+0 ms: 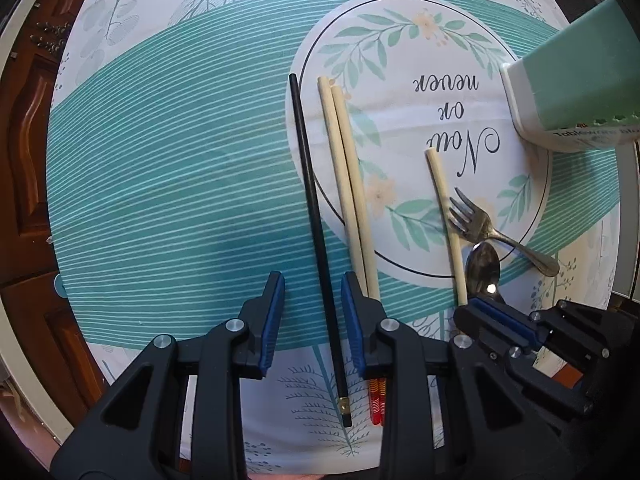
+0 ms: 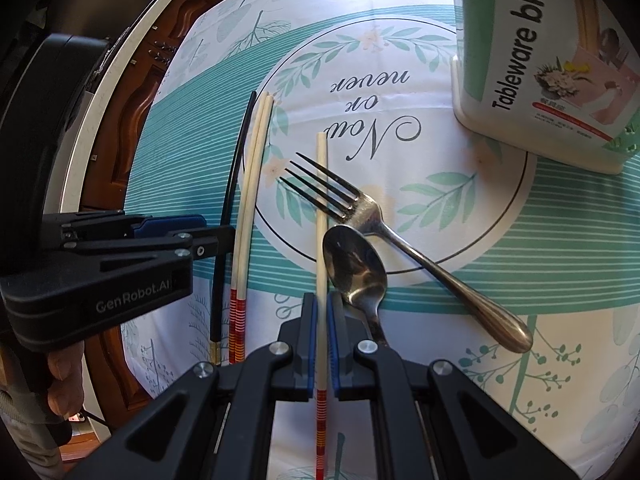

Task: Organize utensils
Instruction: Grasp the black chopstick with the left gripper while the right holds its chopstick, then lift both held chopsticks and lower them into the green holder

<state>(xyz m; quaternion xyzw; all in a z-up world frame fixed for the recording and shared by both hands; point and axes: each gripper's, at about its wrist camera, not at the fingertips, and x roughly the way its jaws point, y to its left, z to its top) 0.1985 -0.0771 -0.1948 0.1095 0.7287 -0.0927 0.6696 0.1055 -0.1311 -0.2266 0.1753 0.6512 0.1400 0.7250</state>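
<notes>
A cream chopstick [image 2: 321, 216] with a red-and-yellow banded end runs straight between the blue pads of the right gripper [image 2: 321, 312], whose fingers are clenched on its shaft; its pale tip reaches forward across the tines of the fork [image 2: 368, 216]. Just right of those fingers lies the spoon [image 2: 356, 264], bowl up, its handle passing under the right finger, and the fork's handle slants away to the right.

The left gripper [image 1: 313, 304] is spread wide, released, with a black chopstick [image 1: 316, 232] lying between its pads, apart from both. A pair of cream chopsticks [image 1: 348, 184] lies side by side just beyond its right finger, their red banded ends showing beneath that finger.

Ahead and to the right of both grippers stands the green and white utensil holder [image 2: 520, 60], labelled "Tableware block".

Everything rests on a tablecloth [image 1: 180, 200] of teal stripes and leaf prints, with a white circle reading "Now or never". Past the round table's pale edge to the left is carved brown wood [image 1: 28, 140]
</notes>
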